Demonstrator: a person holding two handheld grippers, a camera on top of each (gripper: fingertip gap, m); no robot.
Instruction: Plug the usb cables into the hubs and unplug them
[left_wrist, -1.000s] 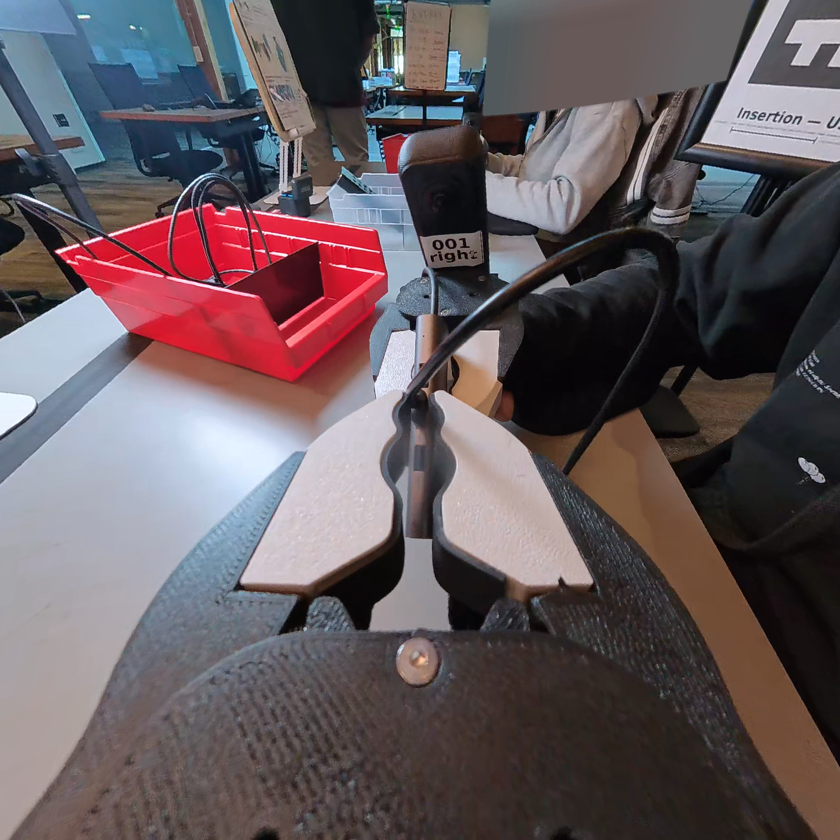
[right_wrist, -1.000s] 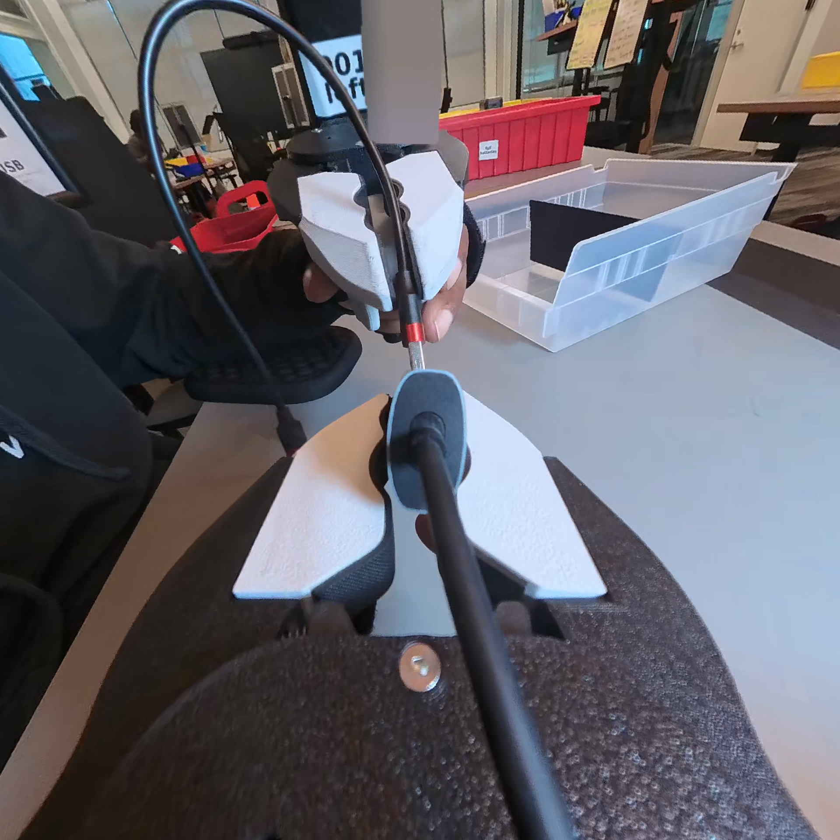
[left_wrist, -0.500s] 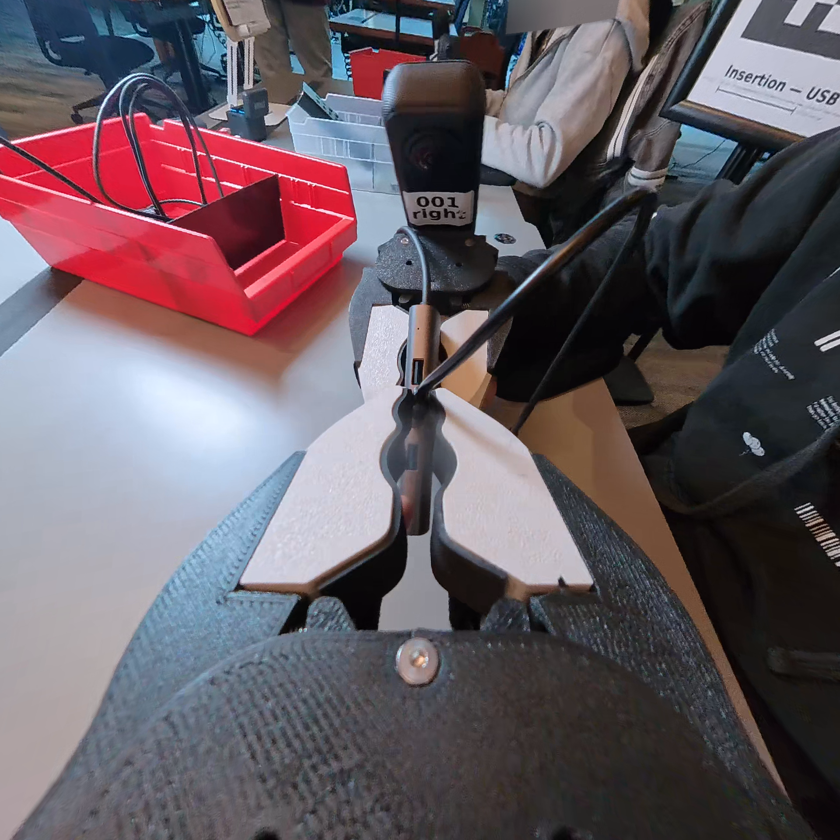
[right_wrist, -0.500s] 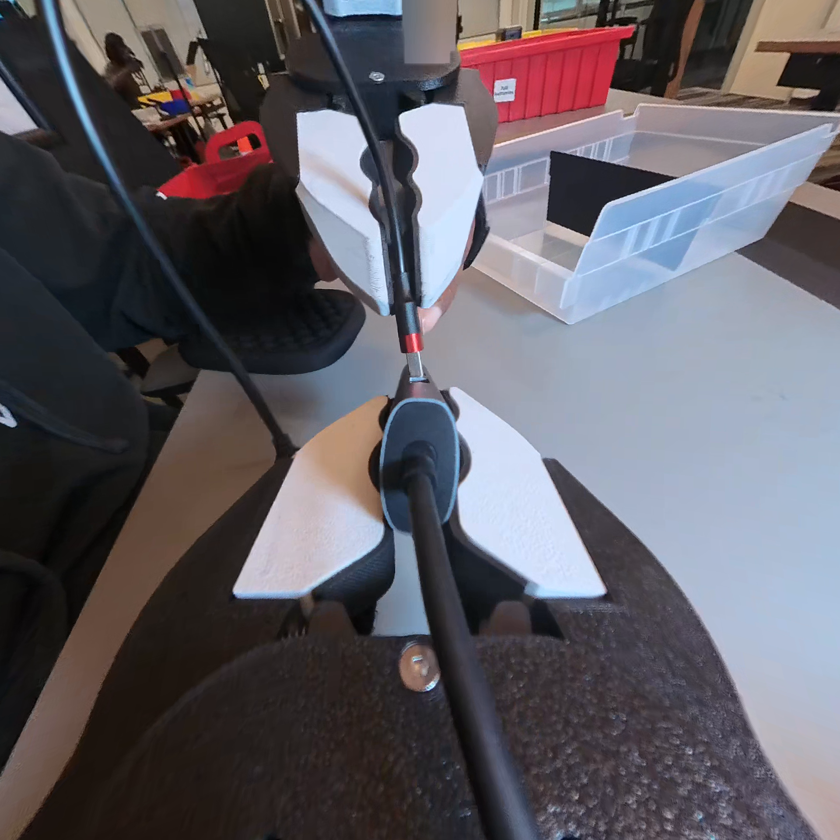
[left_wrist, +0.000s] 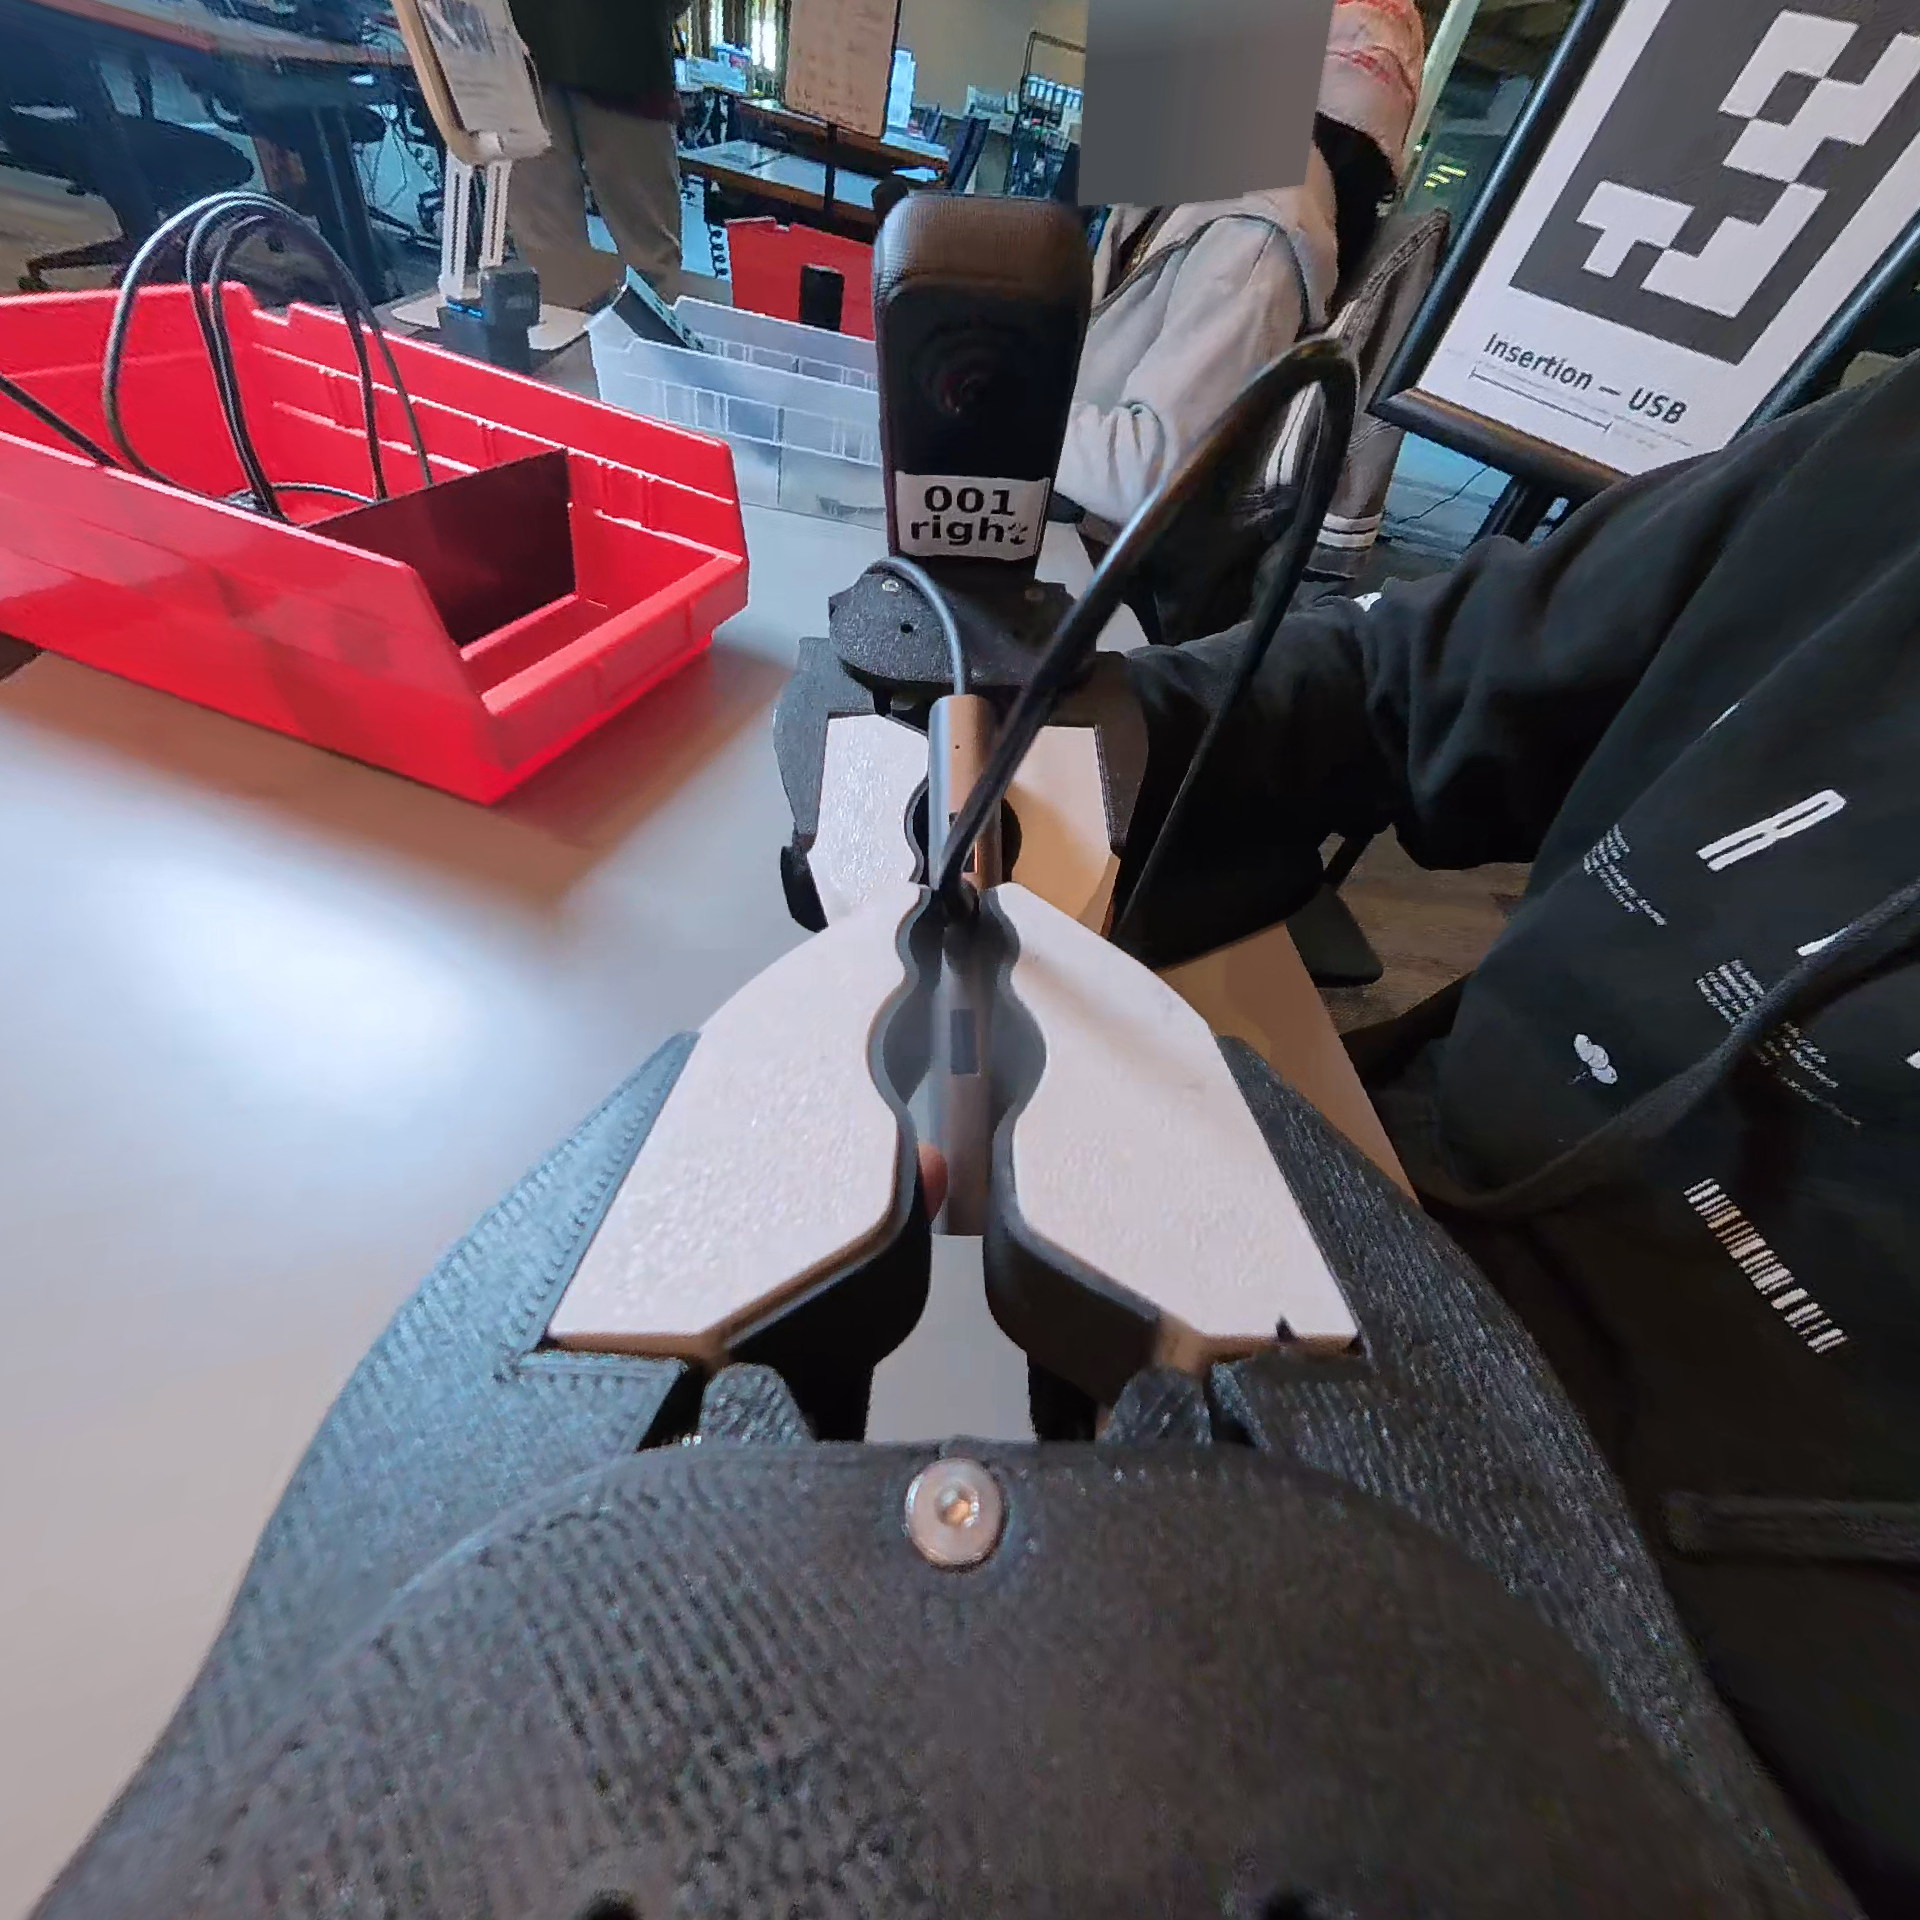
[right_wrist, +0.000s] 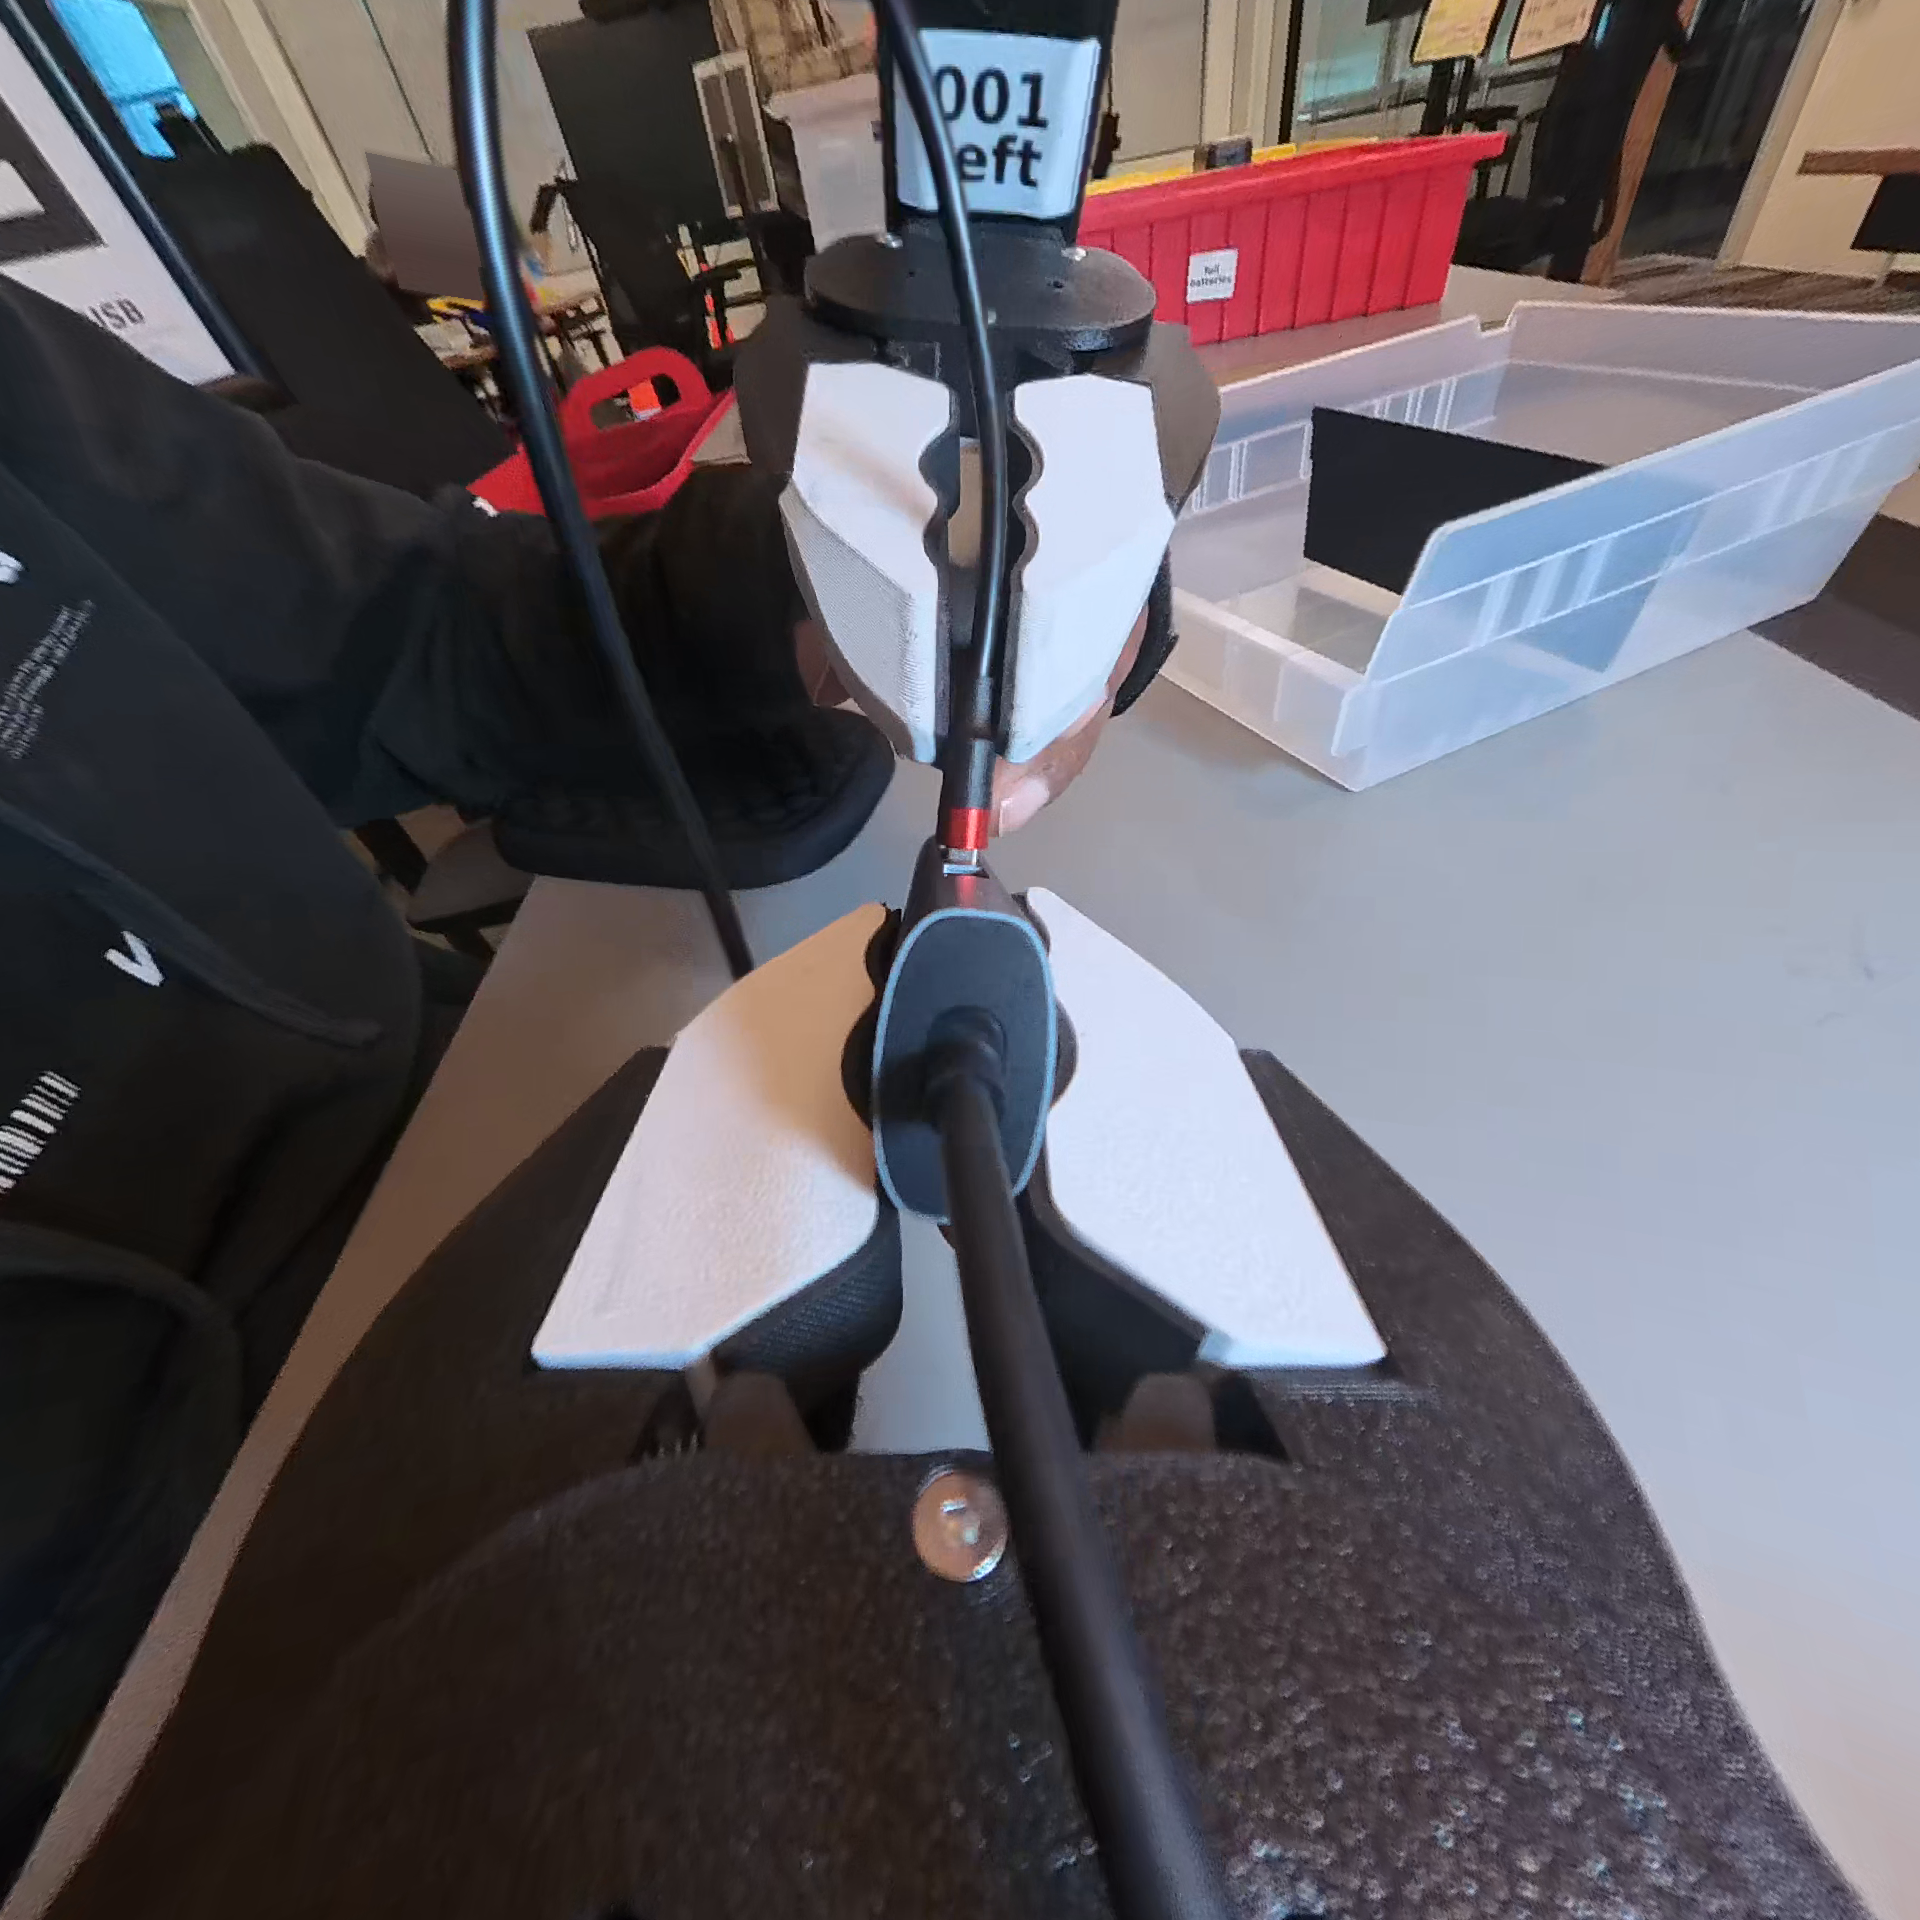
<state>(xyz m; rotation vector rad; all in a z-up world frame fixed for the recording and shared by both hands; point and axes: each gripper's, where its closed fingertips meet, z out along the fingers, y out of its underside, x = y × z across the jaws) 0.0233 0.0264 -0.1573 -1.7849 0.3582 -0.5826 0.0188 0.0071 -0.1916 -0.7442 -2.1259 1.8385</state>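
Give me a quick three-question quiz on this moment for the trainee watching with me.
1. True or false: the left gripper is open and empty.
2. What does the right gripper hold? A) a red bin B) the hub C) nothing
3. What colour is the collar on the plug of the USB cable?

Key: 1 false, it is shut on the USB cable. 2 B. 3 red.
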